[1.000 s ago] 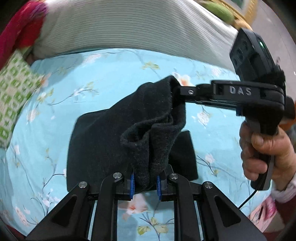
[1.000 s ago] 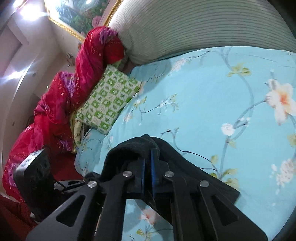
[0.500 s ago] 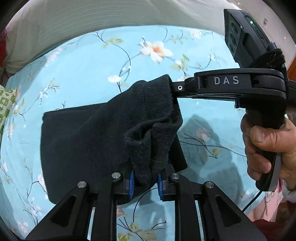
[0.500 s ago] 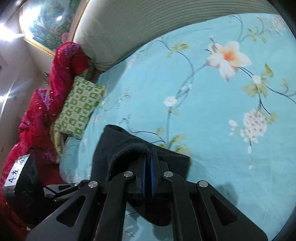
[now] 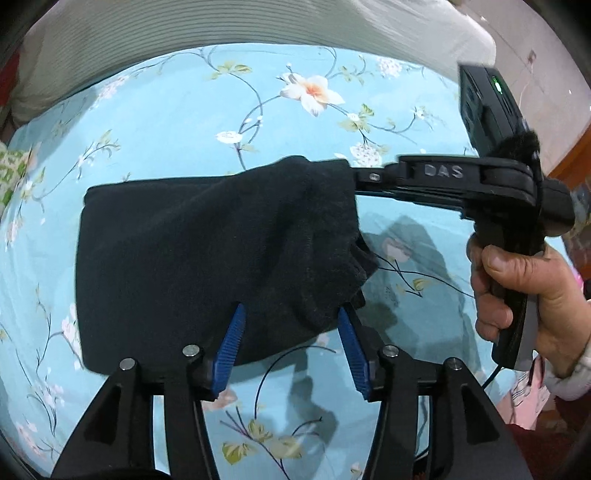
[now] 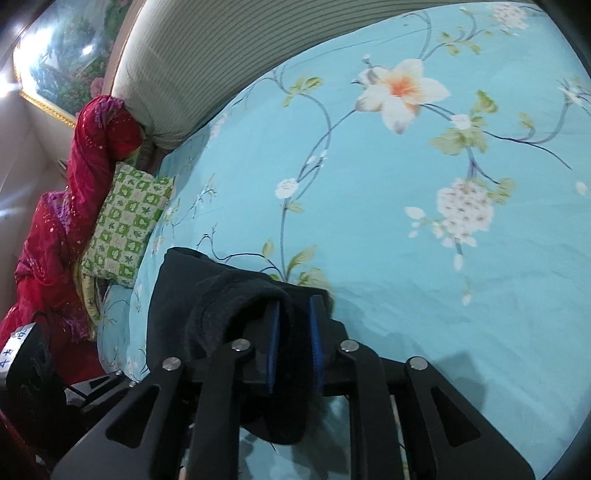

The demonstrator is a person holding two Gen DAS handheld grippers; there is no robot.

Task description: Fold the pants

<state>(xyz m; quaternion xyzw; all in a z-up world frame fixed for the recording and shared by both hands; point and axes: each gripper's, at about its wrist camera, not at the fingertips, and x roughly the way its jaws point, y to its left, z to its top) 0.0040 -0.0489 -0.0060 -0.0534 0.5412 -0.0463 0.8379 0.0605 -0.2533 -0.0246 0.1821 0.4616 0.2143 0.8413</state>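
Observation:
Black pants (image 5: 203, 251) lie folded into a rough rectangle on the blue floral bedsheet (image 5: 166, 122). My left gripper (image 5: 291, 321) hangs over their near right corner. Its jaws are opening, and the blue pads (image 5: 234, 332) stand wide on either side of the drooping hem without pressing it. My right gripper (image 5: 354, 177) reaches in from the right to the far right corner, held by a person's hand (image 5: 517, 295). In the right wrist view the pants (image 6: 177, 295) bunch up around my right gripper (image 6: 294, 314). Its jaws are opening too, with a loose fold of cloth between the pads.
A ribbed grey-white bolster (image 5: 221, 33) runs along the far side of the bed. A green chequered pillow (image 6: 125, 229) and a red blanket (image 6: 59, 221) lie at the left end, under a framed picture (image 6: 55, 66). Bare sheet (image 6: 424, 258) stretches to the right of the pants.
Both grippers have come down with the lifted edge, which now lies spread over the lower layer. Both pairs of jaws, earlier pinched on the cloth, have parted, the left far wider.

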